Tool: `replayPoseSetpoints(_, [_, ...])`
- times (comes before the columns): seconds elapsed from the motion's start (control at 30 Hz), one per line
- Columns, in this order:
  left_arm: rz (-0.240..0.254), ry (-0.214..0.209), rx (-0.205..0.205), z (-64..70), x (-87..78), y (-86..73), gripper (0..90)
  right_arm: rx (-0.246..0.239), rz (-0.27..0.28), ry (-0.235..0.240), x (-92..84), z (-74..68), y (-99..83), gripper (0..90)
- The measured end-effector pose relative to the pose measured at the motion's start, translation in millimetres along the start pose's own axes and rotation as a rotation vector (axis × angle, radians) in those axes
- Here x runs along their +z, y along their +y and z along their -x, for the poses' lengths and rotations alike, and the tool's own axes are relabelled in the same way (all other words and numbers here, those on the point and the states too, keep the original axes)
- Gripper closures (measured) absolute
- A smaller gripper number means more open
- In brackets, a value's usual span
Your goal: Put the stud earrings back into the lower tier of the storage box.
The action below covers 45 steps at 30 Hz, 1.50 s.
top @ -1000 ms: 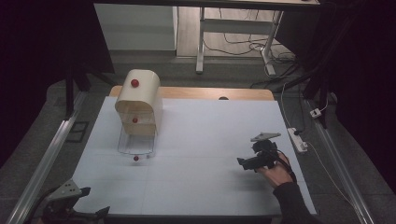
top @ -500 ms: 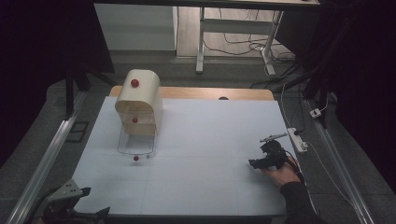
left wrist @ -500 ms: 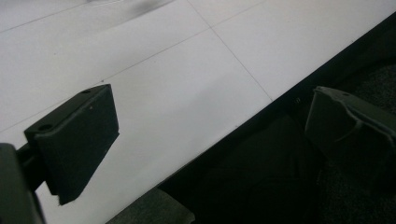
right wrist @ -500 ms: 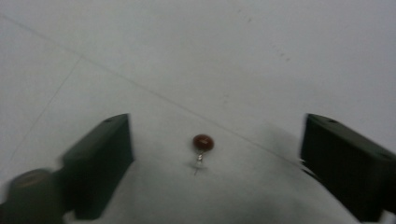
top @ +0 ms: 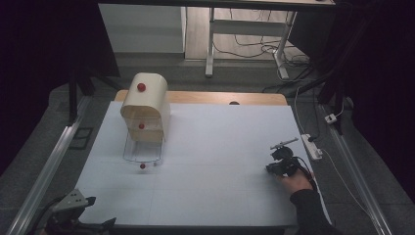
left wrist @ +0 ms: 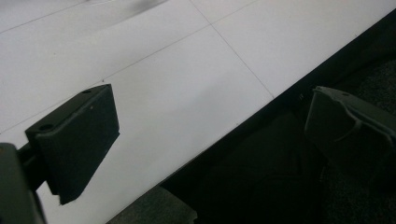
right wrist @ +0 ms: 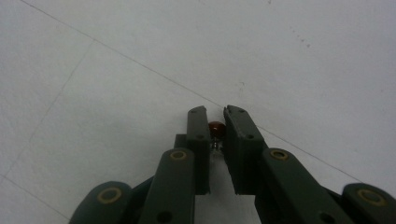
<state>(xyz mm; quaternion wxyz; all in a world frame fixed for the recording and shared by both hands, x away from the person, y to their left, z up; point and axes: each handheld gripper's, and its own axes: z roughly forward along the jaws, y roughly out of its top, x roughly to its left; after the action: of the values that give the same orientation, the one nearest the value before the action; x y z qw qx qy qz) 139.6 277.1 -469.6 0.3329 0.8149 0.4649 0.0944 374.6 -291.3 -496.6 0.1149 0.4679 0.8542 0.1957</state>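
— High view first: where are you holding things relative to the cream box?

— You are keeping your right gripper well away from the box, over toward the white table edge nearest the power strip, low over the sheet. Your right hand is wrapped around it from behind, sleeve trailing toward the near edge.

— And what are its jaws doing?

— In the right gripper view you are pinching a small red bead between the two black jaws of the right gripper; they are drawn in close on it, and a little metal stem is showing under the bead. The white sheet is lying just beyond.

— The left one?

— Your left gripper is sitting off the near corner of the table, on the box's side and well short of it. In the left gripper view its jaws are standing wide apart, one pad over the sheet's edge and the other over the dark floor, with nothing between them.

— And around the box itself?

— It is wearing one red knob on its rounded top and another on its front. A clear tray is sticking out from its front toward you, and a third red bead is sitting at the tray's near rim.
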Motion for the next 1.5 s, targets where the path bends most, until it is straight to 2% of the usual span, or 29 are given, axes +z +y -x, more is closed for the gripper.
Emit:
replayPoseSetpoints(0.2, [-0.002, 0.0, 0.0, 0.0, 0.3, 0.3, 3.0, 0.015, 0.02, 0.033, -1.8, 0.0, 0.2, 81.1])
replayPoseSetpoints(0.47, [-0.001, 0.0, -0.001, -0.2, 0.1, 0.1, 3.0, -0.059, 0.101, 0.067, -12.0, -18.5, 7.7, 81.1])
replayPoseSetpoints(0.8, [-0.001, 0.0, -0.001, -0.2, 0.2, 0.2, 3.0, -0.098, 0.177, 0.14, -20.1, -36.5, 16.2, 81.0])
replayPoseSetpoints(1.37, [-0.001, 0.0, -0.003, -0.2, 0.2, 0.1, 3.0, -0.227, 0.231, 0.247, -24.8, -82.8, 34.0, 81.0])
replayPoseSetpoints(1.5, [-0.002, 0.0, -0.004, -0.3, 0.4, 0.2, 3.0, -0.231, 0.254, 0.284, -27.2, -91.1, 38.1, 80.9])
